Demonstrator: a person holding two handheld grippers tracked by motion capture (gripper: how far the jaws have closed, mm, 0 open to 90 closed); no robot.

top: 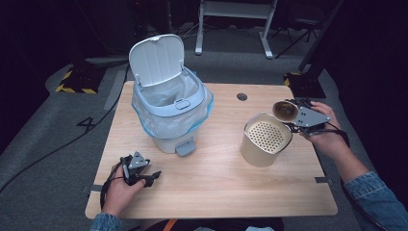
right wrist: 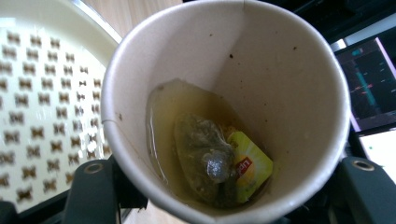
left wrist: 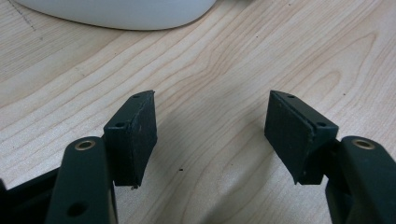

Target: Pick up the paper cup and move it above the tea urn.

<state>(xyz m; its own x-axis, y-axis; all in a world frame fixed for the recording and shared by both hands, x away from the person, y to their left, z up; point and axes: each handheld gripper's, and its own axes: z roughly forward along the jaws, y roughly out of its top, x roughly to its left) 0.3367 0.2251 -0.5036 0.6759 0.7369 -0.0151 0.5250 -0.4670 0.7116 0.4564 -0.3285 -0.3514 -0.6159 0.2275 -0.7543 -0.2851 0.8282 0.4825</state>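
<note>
My right gripper (top: 292, 114) holds a paper cup (top: 285, 110) between its jaws, which press on the cup's sides. The cup is tilted over, its mouth turned toward me, just beside the far right rim of the perforated cream canister (top: 266, 139) and slightly above it. In the right gripper view the paper cup (right wrist: 224, 107) has a little pale tea pooled low on its wall, with a wet tea bag (right wrist: 203, 154) and its yellow tag (right wrist: 250, 165) lying together in that pool. The canister's strainer lid (right wrist: 42, 107), full of small holes, sits close behind the cup on the left of that view.

My left gripper (top: 139, 172) rests low over the wooden table (top: 216, 183), well to the left of the canister and just in front of the white pedal bin (top: 171, 108). Its jaws stand wide apart with only bare wood between the pads (left wrist: 140, 135). The bin stands left of the canister with its lid (top: 156, 57) flipped up and a clear liner bag (top: 166, 96) inside.
</note>
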